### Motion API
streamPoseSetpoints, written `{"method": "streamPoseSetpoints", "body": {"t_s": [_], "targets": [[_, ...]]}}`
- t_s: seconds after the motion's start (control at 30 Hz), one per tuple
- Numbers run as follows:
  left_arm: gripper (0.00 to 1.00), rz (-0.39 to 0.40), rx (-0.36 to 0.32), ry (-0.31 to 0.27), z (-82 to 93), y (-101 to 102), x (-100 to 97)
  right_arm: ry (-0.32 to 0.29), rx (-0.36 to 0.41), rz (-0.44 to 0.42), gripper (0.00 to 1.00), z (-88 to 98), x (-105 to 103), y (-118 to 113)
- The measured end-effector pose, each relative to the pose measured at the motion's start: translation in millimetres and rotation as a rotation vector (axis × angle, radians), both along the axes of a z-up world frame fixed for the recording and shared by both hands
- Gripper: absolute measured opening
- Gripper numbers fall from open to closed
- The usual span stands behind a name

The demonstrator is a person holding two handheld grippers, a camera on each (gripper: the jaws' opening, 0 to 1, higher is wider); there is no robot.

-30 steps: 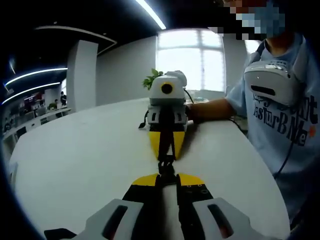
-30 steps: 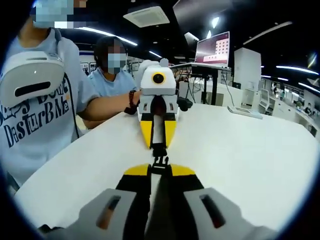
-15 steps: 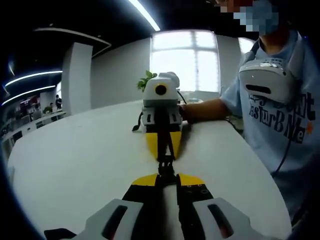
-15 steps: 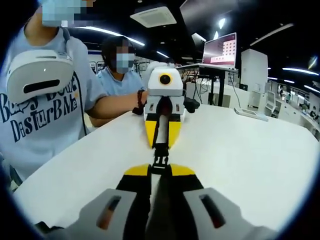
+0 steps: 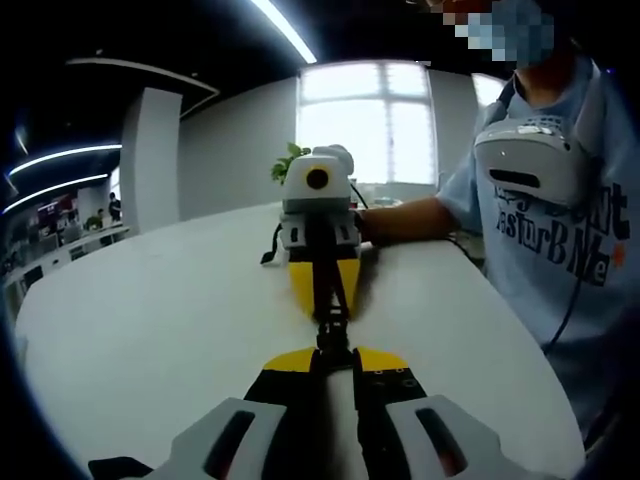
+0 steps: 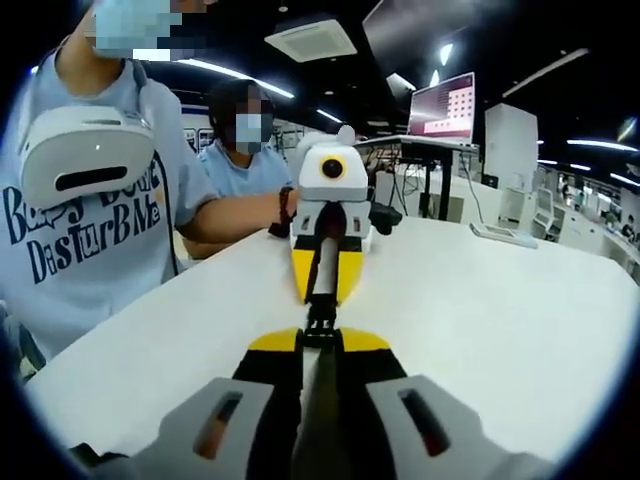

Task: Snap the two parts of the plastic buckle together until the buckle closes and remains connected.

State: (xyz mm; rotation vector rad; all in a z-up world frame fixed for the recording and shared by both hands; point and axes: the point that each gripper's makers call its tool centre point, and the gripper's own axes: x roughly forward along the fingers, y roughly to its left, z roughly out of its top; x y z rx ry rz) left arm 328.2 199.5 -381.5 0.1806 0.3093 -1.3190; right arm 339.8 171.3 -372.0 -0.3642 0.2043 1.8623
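Nearest in the left gripper view, the left hand-held gripper [image 5: 335,362] pinches one end of the buckle [image 5: 333,330] above the white desk [image 5: 150,340]; the right hand-held gripper [image 5: 326,305] clamps the other end. The halves look pressed together, so next comes a firm push, then checking they hold.

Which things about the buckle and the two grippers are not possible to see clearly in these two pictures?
- Buckle latch, left gripper view: too small and dark; whether it has clicked shut is unclear.
- Buckle ends, right gripper view: covered by the jaws of the left gripper and right gripper.
- Table near edge, left gripper view: hidden behind the left gripper.
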Motion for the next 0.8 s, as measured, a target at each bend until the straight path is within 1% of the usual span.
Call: {"method": "streamPoseSetpoints", "body": {"t_s": [0.23,0.4,0.53,0.6,0.8], "targets": [[0.12,-0.035,-0.001,0.003,0.0,-4.4,-4.2,-0.013,-0.011,0.025,0.13,-3.4,-4.4,0.7],[0.12,-0.046,0.0,-0.004,-0.1,-5.3,-5.1,-0.018,-0.013,0.034,0.12,-4.2,-5.9,0.2],[0.11,-0.055,-0.003,-0.001,-0.1,-10.2,-6.0,-0.019,-0.017,0.041,0.12,-5.1,-8.9,2.0],[0.11,-0.049,-0.003,0.008,-0.4,-9.6,-5.6,-0.01,-0.023,0.035,0.12,-6.0,-8.4,0.8],[0.11,-0.047,-0.003,0.011,-0.4,-10.2,-5.7,-0.006,-0.025,0.029,0.12,-6.5,-8.6,1.4]]}}
